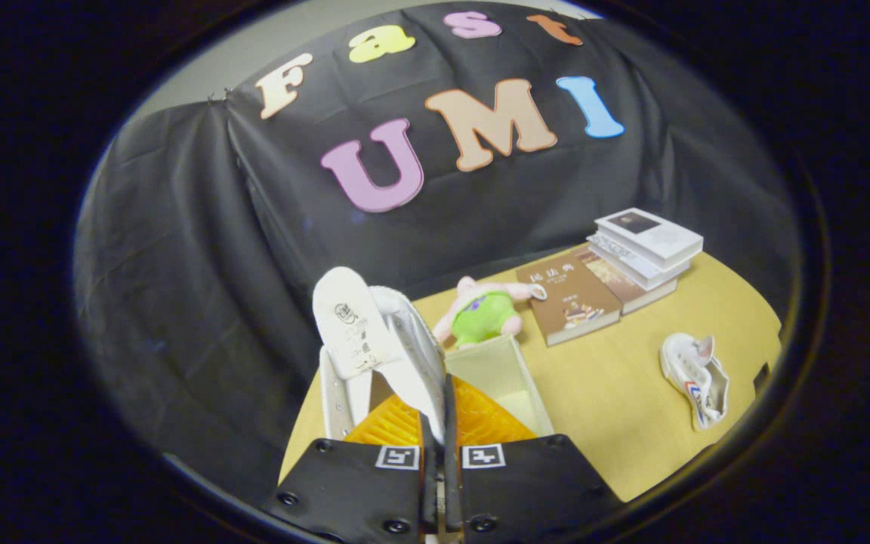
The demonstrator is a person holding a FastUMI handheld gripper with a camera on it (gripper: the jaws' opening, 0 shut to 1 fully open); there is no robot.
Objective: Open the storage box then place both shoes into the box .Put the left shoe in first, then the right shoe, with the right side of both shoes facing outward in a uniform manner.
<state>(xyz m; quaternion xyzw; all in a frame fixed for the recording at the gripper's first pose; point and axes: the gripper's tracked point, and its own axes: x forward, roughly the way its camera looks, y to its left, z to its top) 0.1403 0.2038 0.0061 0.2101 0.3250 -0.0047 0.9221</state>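
A single fisheye view looks forward along a hand-held gripper (439,423), whose two fingers rise from the bottom centre of the frame. The fingers are drawn nearly together and clench the thin side of a white shoe (374,340), which stands lifted just above and ahead of them, left of centre. The shoe's long axis runs steeply upward and slightly left, with its pale insole turned toward the camera and its far end at the top.

Directly beyond the fingertips, a little right of centre, sits the open storage box (503,378), a pale, shallow rectangular tray on a yellow wooden table (616,408). Its long axis runs away from the camera, toward the upper middle of the frame. The held shoe hangs over the box's left wall, so the box lies just below and to the right of the shoe.

The second white shoe (695,380) lies on its side on the table at the right of the frame, well apart from the box.

Behind the box, mid-frame, rests a small plush toy (480,311). To its right lie a brown book (567,296) and a stack of books (643,249).

Judging from this, the first shoe is about to go down into the box, which calls for lowering it rightward and tipping its length into line with the box.
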